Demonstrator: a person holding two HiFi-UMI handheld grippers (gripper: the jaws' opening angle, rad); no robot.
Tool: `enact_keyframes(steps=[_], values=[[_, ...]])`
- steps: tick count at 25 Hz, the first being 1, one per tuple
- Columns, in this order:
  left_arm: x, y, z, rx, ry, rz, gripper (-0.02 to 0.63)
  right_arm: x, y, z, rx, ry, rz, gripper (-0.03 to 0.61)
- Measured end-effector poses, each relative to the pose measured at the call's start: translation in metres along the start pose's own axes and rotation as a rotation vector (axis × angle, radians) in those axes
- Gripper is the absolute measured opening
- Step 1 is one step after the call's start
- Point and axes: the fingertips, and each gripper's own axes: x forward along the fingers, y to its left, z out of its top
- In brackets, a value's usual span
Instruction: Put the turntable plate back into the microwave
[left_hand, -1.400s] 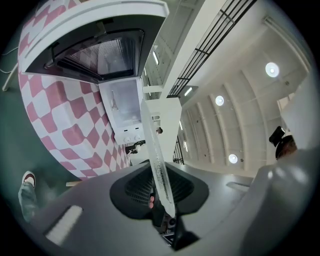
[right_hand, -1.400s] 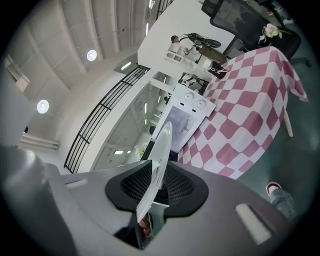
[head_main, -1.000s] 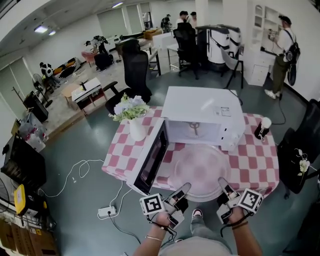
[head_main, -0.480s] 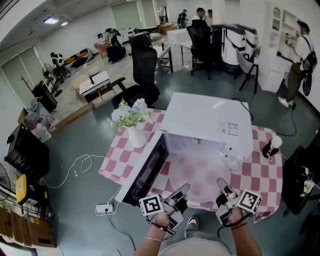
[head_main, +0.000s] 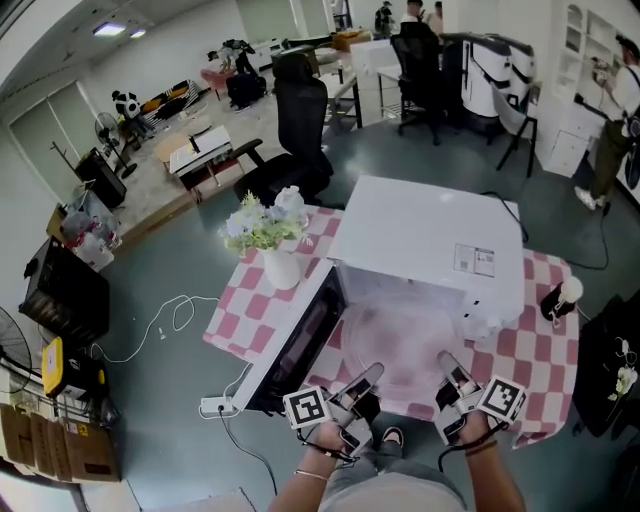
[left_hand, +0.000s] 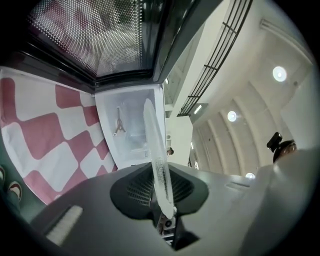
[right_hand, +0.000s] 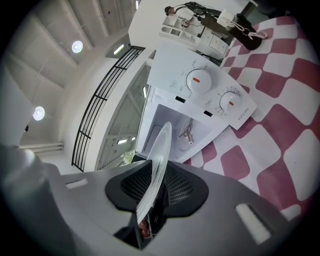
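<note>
Two grippers pinch the near rim of the round clear glass turntable plate (head_main: 398, 345), low in the frame's centre: the left gripper (head_main: 366, 378) grips its left side and the right gripper (head_main: 448, 364) its right. The plate hangs at the open mouth of the white microwave (head_main: 430, 235), above the pink-checked tablecloth (head_main: 545, 330).

Head view: high above, faces steeply down on bench (head_main: 232, 312) and microwave (head_main: 425, 235). Both gripper views: low, rolled sideways, close behind plate (left_hand: 154, 150) rim, facing the microwave cavity. All three share that cavity.
</note>
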Motion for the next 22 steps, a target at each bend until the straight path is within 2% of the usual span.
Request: enact_keyframes(steps=[11, 15, 18, 19, 22], values=[[0.006, 0.021, 0.008, -0.057, -0.02, -0.017, 0.037, 0.018, -0.017, -0.001, -0.003, 0.007, -0.015, 0.086], [0.008, 0.037, 0.009, -0.049, -0.04, -0.025, 0.037, 0.023, -0.038, -0.002, -0.009, 0.021, -0.071, 0.086], [0.01, 0.05, 0.011, -0.054, -0.059, -0.043, 0.035, 0.042, -0.025, 0.0, -0.068, 0.023, 0.088, 0.086], [0.011, 0.054, 0.011, -0.056, -0.066, -0.048, 0.035, 0.047, -0.025, 0.001, -0.078, 0.023, 0.113, 0.086], [0.015, 0.069, 0.013, -0.068, -0.082, -0.055, 0.034, 0.056, -0.036, 0.003, -0.082, 0.024, 0.116, 0.086]])
